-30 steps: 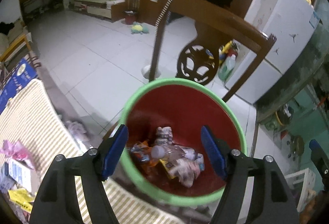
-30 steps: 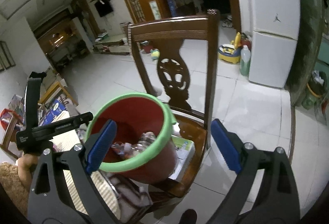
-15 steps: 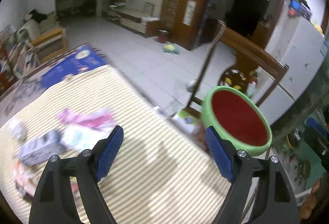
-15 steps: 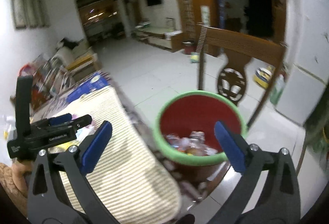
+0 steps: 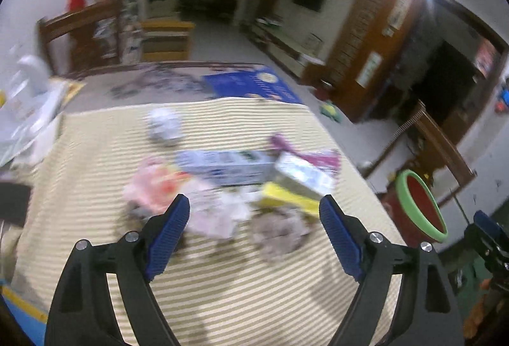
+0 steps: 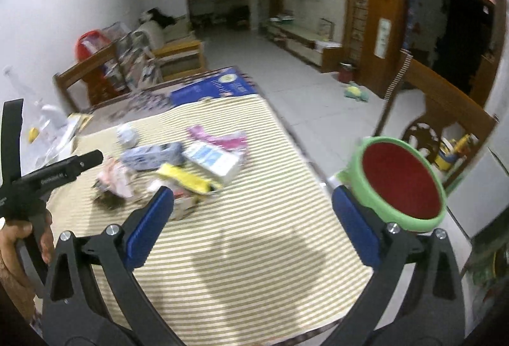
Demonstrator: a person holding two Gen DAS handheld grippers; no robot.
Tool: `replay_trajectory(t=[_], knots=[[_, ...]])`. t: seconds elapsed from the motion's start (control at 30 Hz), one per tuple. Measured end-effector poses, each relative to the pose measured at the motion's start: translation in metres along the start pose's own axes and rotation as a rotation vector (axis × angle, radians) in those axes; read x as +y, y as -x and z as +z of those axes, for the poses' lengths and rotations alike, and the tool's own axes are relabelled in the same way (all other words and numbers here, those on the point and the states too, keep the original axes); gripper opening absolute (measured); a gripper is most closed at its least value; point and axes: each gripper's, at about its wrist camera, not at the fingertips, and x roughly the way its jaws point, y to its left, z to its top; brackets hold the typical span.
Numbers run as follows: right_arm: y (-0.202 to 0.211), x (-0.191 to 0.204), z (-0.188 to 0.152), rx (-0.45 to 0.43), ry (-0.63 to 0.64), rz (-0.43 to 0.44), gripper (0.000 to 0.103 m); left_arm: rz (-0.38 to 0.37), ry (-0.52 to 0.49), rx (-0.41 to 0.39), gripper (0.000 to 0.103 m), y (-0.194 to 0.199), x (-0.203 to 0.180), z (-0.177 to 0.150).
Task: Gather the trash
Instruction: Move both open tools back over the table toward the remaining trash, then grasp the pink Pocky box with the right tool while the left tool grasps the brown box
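Note:
A heap of trash lies on the striped tablecloth (image 5: 222,288): a pink wrapper (image 5: 152,187), a grey-blue box (image 5: 222,166), a white carton (image 5: 302,176), a yellow packet (image 5: 286,198) and a crumpled grey wad (image 5: 280,231). My left gripper (image 5: 254,234) is open and empty, hovering just short of the heap. My right gripper (image 6: 251,225) is open and empty over the cloth (image 6: 254,234), with the heap (image 6: 178,161) ahead to the left. The red bin with a green rim (image 6: 404,183) stands off the table's right edge; it also shows in the left wrist view (image 5: 420,206).
A wooden chair (image 6: 445,104) stands behind the bin. A blue box (image 5: 251,85) lies at the table's far end, with a crumpled white ball (image 5: 163,125) near it. White items (image 5: 28,110) sit at the far left. The left gripper's handle (image 6: 47,180) shows in the right wrist view.
Both grippers have swung left, away from the bin and over the table. The left wrist view now faces the trash heap instead of the bin's inside. Both stay open and empty.

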Motion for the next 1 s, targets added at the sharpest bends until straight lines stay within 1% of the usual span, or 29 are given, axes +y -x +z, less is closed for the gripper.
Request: replay_trajectory(t=[0.1,0.17,0.23,0.33,0.47,0.57,0.7,0.8,0.87,0.93,1.0], knots=[[-0.009,0.023,-0.003,0.027,0.013,0.055,0.098,0.041,0.071,0.004,0.08,0.012,0.039,-0.015],[-0.018,0.038,-0.006,0.06,0.016,0.099,0.098,0.066,0.103,0.027,0.08,0.017,0.059,-0.027],[-0.03,0.053,-0.013,0.1,0.016,0.144,0.098,0.082,0.118,0.046,0.08,0.02,0.07,-0.037],[-0.046,0.068,-0.024,0.158,0.012,0.183,0.098,0.105,0.144,0.076,0.08,0.022,0.089,-0.052],[-0.064,0.081,-0.032,0.211,-0.001,0.228,0.098,0.104,0.186,0.1,0.08,0.018,0.105,-0.062],[-0.083,0.093,-0.022,0.23,0.018,0.273,0.098,0.097,0.193,0.109,0.08,0.015,0.11,-0.065],[-0.117,0.107,0.008,0.279,-0.003,0.358,0.098,0.078,0.218,0.129,0.08,0.008,0.112,-0.069],[-0.148,0.122,0.032,0.328,0.058,0.388,0.098,0.046,0.27,0.154,0.08,0.001,0.114,-0.073],[-0.177,0.138,0.046,0.4,0.103,0.428,0.094,0.016,0.307,0.17,0.08,-0.006,0.114,-0.074],[-0.204,0.15,0.053,0.476,0.125,0.465,0.086,-0.001,0.324,0.18,0.08,-0.012,0.113,-0.075],[-0.225,0.16,0.056,0.522,0.154,0.473,0.084,-0.011,0.333,0.191,0.08,-0.018,0.113,-0.075]])
